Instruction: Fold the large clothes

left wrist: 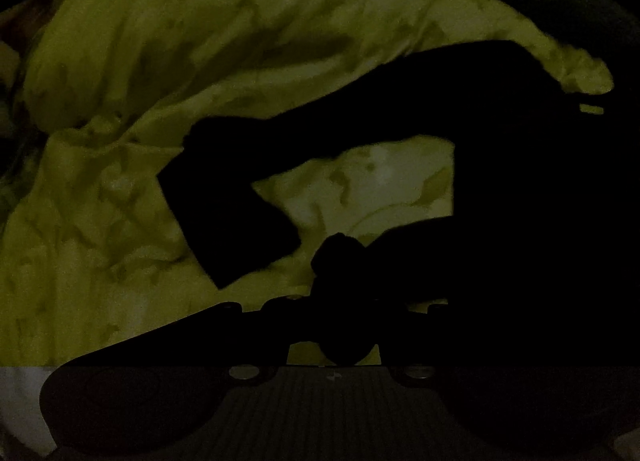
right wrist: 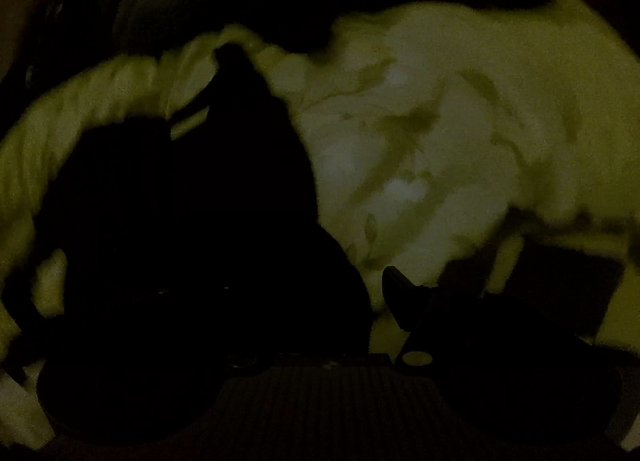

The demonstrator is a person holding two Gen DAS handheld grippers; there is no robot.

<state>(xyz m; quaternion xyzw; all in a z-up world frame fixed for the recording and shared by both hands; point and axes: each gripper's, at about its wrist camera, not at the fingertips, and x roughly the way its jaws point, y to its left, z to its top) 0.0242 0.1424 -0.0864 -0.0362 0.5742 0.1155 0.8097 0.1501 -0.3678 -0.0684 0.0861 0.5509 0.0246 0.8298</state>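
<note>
The scene is very dark. A black garment lies in folds over a pale yellow-green patterned bedsheet. One sleeve-like strip reaches left and bends down. My left gripper shows only as a black silhouette low in its view, and its fingers merge with the black cloth. In the right wrist view the same black garment fills the left half, with a peak raised at the top. My right gripper is a dark shape at the bottom, one finger standing out against the sheet.
The rumpled sheet covers the bed on all sides. Dark, unreadable shapes lie beyond its far edge in both views.
</note>
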